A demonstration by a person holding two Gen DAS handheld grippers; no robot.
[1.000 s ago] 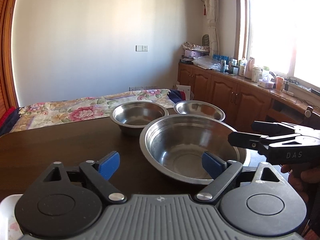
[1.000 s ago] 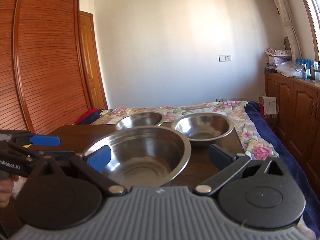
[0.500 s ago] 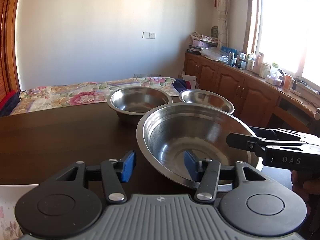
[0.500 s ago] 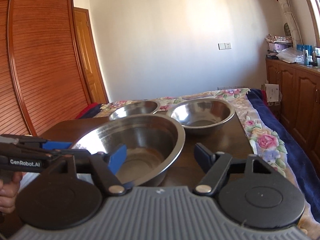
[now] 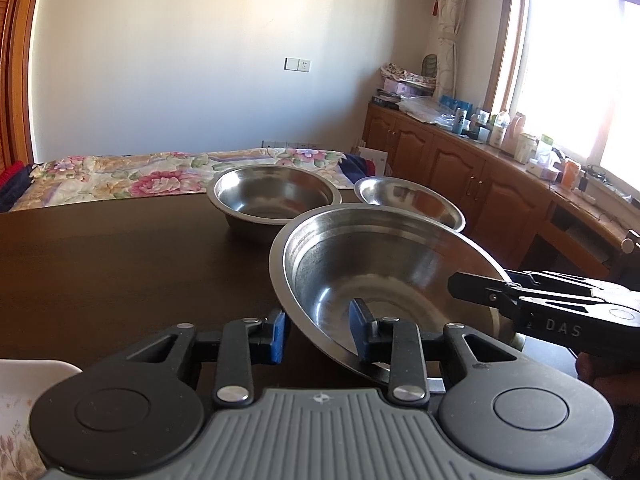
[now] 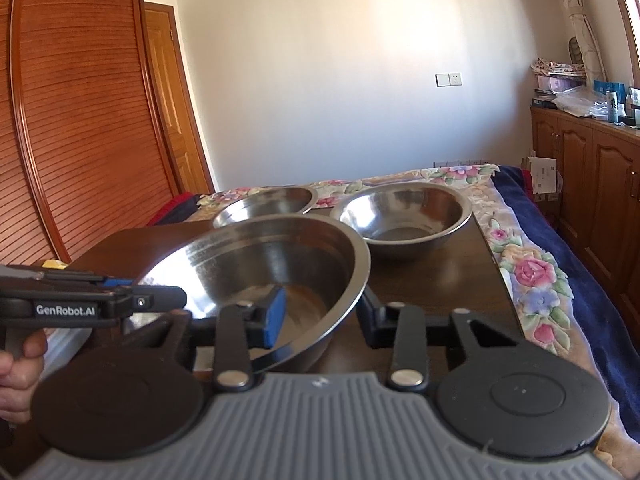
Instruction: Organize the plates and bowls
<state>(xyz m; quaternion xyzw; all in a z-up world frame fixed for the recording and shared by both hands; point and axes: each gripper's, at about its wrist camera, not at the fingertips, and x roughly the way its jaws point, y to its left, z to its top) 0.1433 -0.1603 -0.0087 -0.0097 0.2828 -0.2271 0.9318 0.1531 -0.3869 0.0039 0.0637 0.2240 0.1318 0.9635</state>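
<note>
A large steel bowl [image 5: 384, 280] [image 6: 272, 264] stands on the dark wooden table [image 5: 120, 264], nearest to me. My left gripper [image 5: 318, 334] straddles its near-left rim, one blue pad outside and one inside. Its jaws are closing, and a thin gap still shows at the outer pad. My right gripper [image 6: 322, 318] straddles the bowl's right rim the same way, with its jaws closing too. Behind stand two smaller steel bowls, one on the left [image 5: 276, 196] [image 6: 264, 204] and one on the right [image 5: 408, 200] [image 6: 404, 212].
A white floral plate [image 5: 24, 400] lies at the table's near left corner. A flowered bedspread [image 5: 120, 176] lies beyond the table's far edge. Wooden cabinets [image 5: 460, 168] with bottles run along the right under the window. A slatted wardrobe [image 6: 80, 120] is on the left.
Both grippers' jaws have narrowed from wide open to close around the large bowl's rim. The left gripper moved slightly forward and lower toward the bowl. The bowls have stayed in place.
</note>
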